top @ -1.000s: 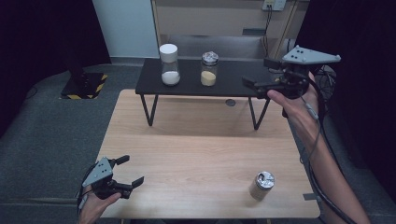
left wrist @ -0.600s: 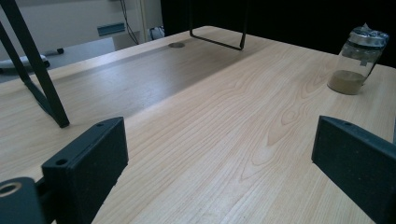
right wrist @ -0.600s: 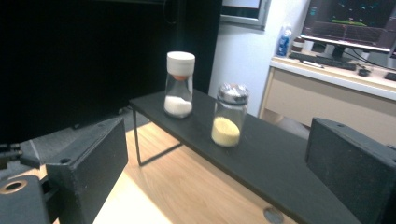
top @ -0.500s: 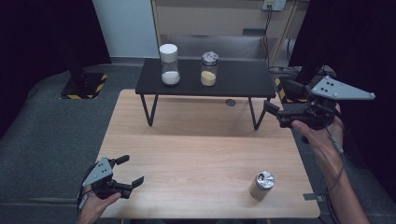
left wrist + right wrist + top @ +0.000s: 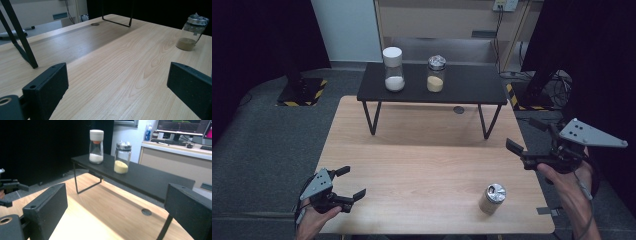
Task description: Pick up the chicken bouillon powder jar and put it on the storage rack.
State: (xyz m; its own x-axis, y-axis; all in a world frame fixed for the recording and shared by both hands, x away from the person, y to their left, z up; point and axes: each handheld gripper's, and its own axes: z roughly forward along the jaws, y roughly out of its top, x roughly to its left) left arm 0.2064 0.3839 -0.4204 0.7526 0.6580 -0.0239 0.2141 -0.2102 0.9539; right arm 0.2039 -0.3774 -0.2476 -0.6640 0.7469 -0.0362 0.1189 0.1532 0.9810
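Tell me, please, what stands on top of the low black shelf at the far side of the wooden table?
On the low black shelf stand two glass jars: a white-capped jar with white powder and a silver-lidded jar with yellow grains. Nothing covers them.

The pale wooden counter (image 5: 427,165) spreads wide, its grain catching the light. Across its far part stands a low black shelf (image 5: 472,87) on thin metal legs, and two jars sit upright on it, near each other but apart: a white-capped jar (image 5: 393,69) with white powder at the left, a metal-lidded jar (image 5: 436,73) with yellow grains to its right. Near the counter's front right corner stands a third jar (image 5: 492,198) with a foil-covered top. A small round hole (image 5: 458,109) marks the wood under the shelf.
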